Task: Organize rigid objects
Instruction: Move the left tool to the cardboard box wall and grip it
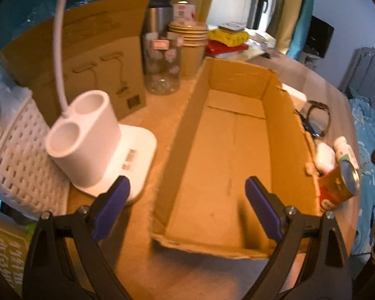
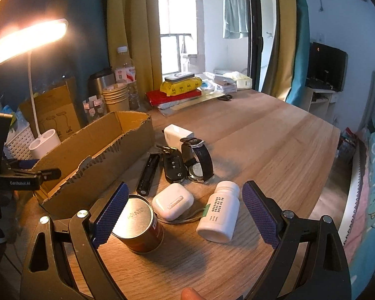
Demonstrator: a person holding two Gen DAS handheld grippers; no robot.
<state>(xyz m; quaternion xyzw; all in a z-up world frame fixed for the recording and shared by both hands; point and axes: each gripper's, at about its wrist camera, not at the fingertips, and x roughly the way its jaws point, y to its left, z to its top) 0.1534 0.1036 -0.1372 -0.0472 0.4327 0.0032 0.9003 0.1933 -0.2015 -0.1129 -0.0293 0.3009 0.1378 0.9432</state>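
Note:
An open cardboard box (image 1: 227, 150) lies empty on the wooden table; it also shows in the right wrist view (image 2: 92, 155). My left gripper (image 1: 187, 192) is open and empty over the box's near end. My right gripper (image 2: 185, 207) is open and empty above a red-gold can (image 2: 137, 225), a white earbud case (image 2: 172, 201) and a white pill bottle (image 2: 218, 211) lying on its side. Beyond them lie a black pen-like stick (image 2: 148, 173), a car key (image 2: 172, 166), a black-strapped watch (image 2: 197, 158) and a white charger (image 2: 177, 133). The can (image 1: 337, 187) also shows right of the box.
A white desk lamp base (image 1: 87, 145) and a white basket (image 1: 20, 155) stand left of the box. A glass jar (image 1: 162, 62), paper cups (image 1: 190, 47), a steel flask and a water bottle stand behind it. Packets and books (image 2: 180, 90) are stacked at the far edge.

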